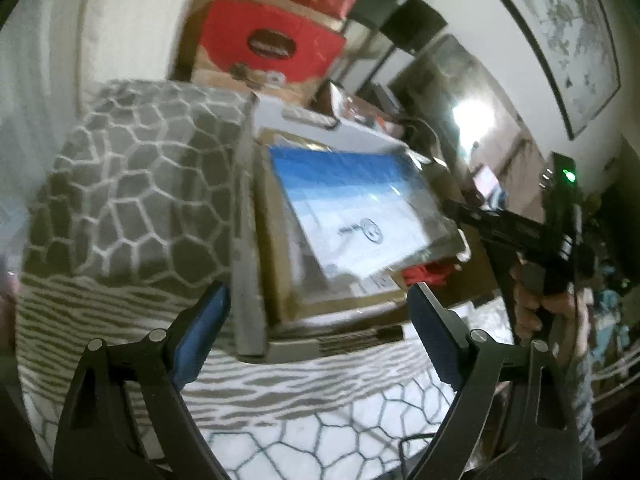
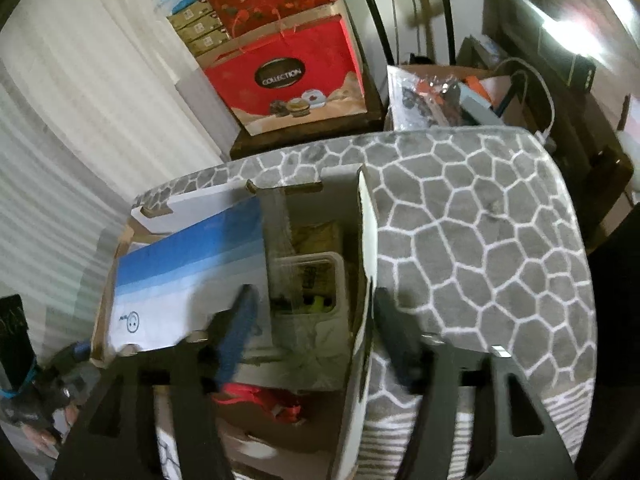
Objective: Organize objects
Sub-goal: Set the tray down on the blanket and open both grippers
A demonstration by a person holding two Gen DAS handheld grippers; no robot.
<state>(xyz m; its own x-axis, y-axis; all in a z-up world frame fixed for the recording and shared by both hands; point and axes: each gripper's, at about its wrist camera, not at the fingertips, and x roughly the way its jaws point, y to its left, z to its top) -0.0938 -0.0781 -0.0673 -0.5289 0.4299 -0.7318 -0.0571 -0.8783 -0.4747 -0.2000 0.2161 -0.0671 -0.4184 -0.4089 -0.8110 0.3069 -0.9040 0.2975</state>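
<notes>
A cardboard box point(image 2: 352, 280) sits on the patterned rug point(image 2: 480, 240), with a blue-and-white packet point(image 2: 192, 272) lying across its open top. Both the left claw point(image 1: 320, 332) and right claw point(image 2: 312, 332) gape wide, holding nothing. Judging by its tilt, the packet could slide off if nudged.

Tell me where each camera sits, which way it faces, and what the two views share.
Left wrist: on the left gripper, angled down at the open cardboard box; the other hand shows at right.
Right wrist: on the right gripper, angled down into the same box; both its fingers frame the view.
Shared: the blue-and-white package, grey patterned cover, red gift bag.
</notes>
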